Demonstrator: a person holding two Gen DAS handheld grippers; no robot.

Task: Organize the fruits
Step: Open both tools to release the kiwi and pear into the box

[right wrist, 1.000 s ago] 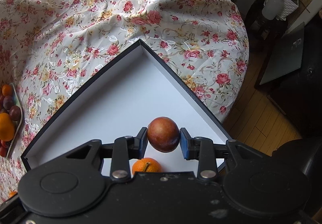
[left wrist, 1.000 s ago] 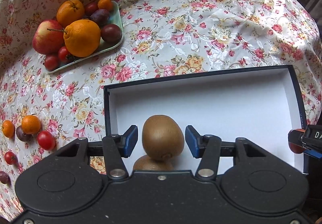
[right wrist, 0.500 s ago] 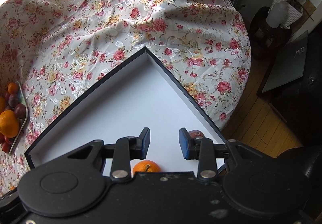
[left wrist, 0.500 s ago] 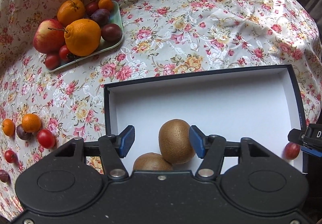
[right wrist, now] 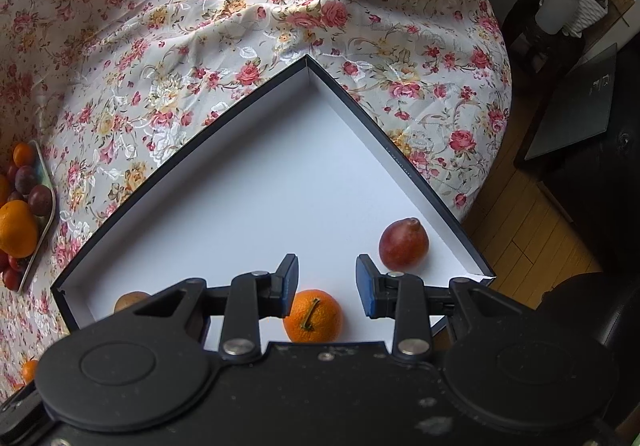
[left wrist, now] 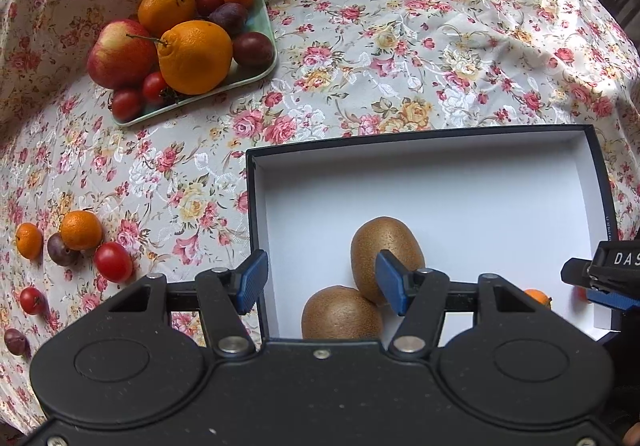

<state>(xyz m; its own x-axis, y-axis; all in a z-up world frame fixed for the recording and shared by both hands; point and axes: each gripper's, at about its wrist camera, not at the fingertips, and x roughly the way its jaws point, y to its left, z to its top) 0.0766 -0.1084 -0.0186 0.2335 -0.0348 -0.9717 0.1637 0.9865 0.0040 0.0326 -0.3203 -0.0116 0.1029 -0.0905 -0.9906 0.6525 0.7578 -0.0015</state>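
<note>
Left wrist: left gripper (left wrist: pixel 320 282) spread, empty; two kiwis (left wrist: pixel 386 254) touching in box (left wrist: pixel 440 165).

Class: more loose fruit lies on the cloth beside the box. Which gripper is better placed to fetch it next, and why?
Probably the left gripper. It is open and empty at the box edge nearest the loose fruit. The right gripper, also empty, hangs over the box's far end.
</note>
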